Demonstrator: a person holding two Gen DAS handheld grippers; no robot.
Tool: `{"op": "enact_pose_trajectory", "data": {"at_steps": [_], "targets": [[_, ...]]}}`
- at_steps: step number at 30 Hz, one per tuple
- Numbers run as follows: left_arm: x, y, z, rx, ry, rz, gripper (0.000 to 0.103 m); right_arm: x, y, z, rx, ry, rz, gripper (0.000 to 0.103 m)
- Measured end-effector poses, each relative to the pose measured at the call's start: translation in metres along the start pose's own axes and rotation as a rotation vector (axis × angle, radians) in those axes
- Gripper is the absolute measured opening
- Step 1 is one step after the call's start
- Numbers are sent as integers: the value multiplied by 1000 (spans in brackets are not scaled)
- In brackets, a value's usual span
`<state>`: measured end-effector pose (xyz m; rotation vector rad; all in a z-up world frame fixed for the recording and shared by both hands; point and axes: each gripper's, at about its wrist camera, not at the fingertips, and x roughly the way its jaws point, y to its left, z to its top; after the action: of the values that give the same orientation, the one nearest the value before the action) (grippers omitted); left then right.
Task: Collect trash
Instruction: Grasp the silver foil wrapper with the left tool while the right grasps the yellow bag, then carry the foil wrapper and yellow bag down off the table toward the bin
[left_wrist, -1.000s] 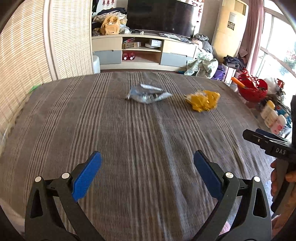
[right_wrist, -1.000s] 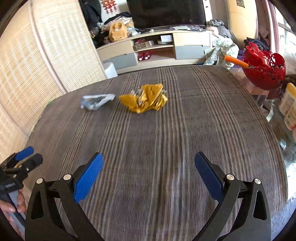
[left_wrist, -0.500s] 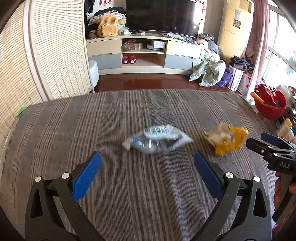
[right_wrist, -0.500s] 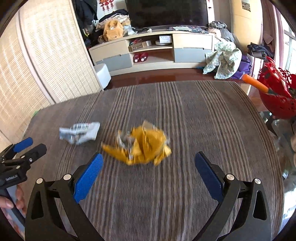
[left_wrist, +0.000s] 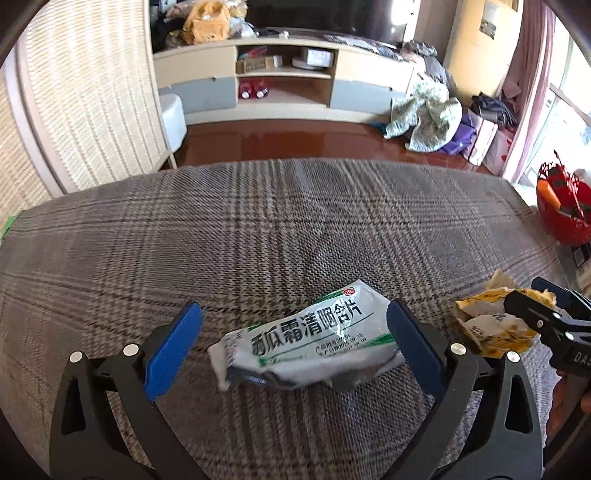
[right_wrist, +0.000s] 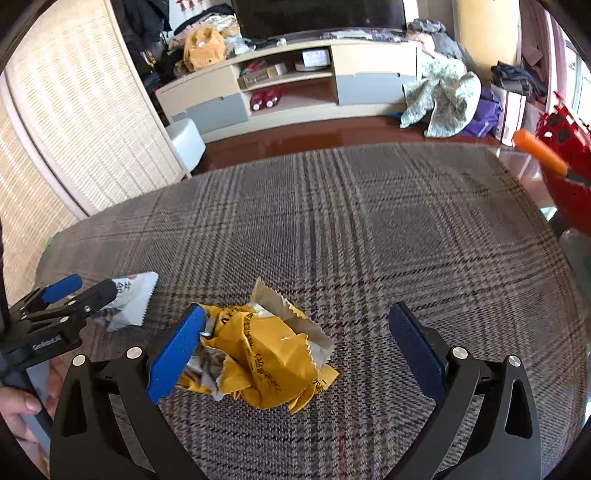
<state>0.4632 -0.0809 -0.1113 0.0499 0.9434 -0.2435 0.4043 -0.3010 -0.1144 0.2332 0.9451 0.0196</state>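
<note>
A white and green crumpled wrapper (left_wrist: 306, 339) lies on the plaid table cloth (left_wrist: 258, 229), between the blue pads of my open left gripper (left_wrist: 295, 343), close to the right pad. A crumpled yellow wrapper (right_wrist: 266, 358) lies between the pads of my open right gripper (right_wrist: 299, 347), touching the left pad. The yellow wrapper also shows in the left wrist view (left_wrist: 487, 325), with the right gripper (left_wrist: 546, 314) over it. The white wrapper (right_wrist: 129, 302) and the left gripper (right_wrist: 70, 295) show in the right wrist view.
A red basket (right_wrist: 565, 177) with an orange-handled tool (right_wrist: 539, 151) stands off the table's right edge. A woven screen (left_wrist: 85, 96) stands at the left. Beyond the far edge are a TV cabinet (left_wrist: 288, 77), a white stool (left_wrist: 173, 118) and heaped cloth (left_wrist: 424, 114).
Both grippers have moved forward and down over the table. Each wrapper, far ahead before, now lies between its gripper's open pads.
</note>
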Motion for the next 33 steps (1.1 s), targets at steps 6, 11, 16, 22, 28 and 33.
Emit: {"op": "enact_pose_trajectory", "data": {"at_steps": [6, 11, 16, 22, 28, 33], "targets": [[20, 7, -8, -5, 45, -34, 95, 6, 2, -6, 7, 2, 41, 100], [16, 7, -18, 45, 15, -37, 93, 13, 15, -14, -23, 26, 91, 99], [9, 3, -26, 91, -11, -48, 77, 11, 21, -16, -34, 8, 118, 87], [3, -1, -27, 96, -10, -80, 53, 4, 31, -14, -49, 1, 140, 59], [-21, -7, -31, 102, -8, -78, 29, -33, 41, -16, -97, -26, 139, 57], [-62, -15, -47, 115, -72, -57, 22, -76, 40, -34, -116, -86, 144, 57]]}}
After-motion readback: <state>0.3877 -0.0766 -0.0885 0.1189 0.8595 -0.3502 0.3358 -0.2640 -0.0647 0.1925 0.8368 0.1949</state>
